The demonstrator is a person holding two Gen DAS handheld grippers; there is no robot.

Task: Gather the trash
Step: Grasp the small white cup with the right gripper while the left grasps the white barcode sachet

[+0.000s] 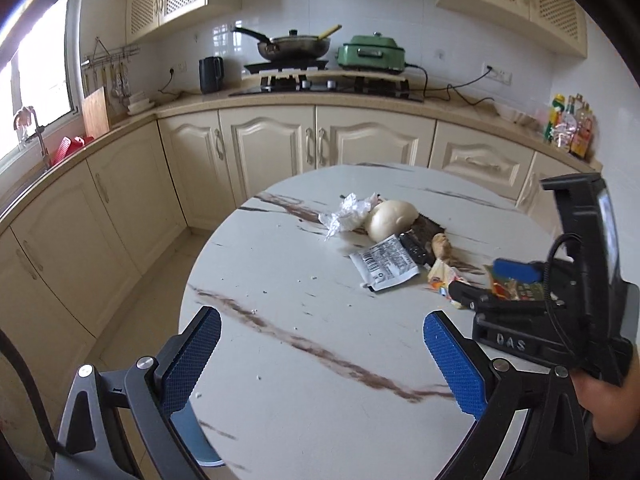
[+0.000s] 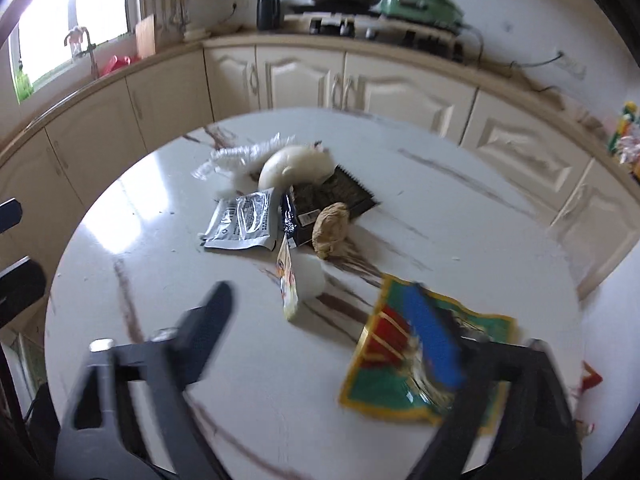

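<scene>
Trash lies on the round white marbled table [image 1: 304, 408]. There is crumpled clear plastic [image 1: 348, 212], a white bun-like lump [image 1: 390, 218], a silver sachet [image 1: 384, 266], a dark wrapper [image 2: 328, 196], a brown paper ball [image 2: 332, 226] and a yellow wrapper [image 2: 288, 280]. Nearer, a green and red wrapper [image 2: 384, 384] lies flat. My right gripper [image 2: 320, 320] hangs low over it, jaws apart; its blue-padded finger is over the wrapper and the other finger stands clear to the left. My left gripper [image 1: 324, 360] is open above bare table, and my right gripper [image 1: 492, 284] shows at the right of its view.
Cream cabinets [image 1: 272, 148] and a counter curve around behind the table. On the counter are a hob with a pan [image 1: 294, 46], a green cooker [image 1: 372, 56] and a black kettle [image 1: 210, 74]. A sink and window are at left. A hand [image 1: 600, 396] holds the right gripper.
</scene>
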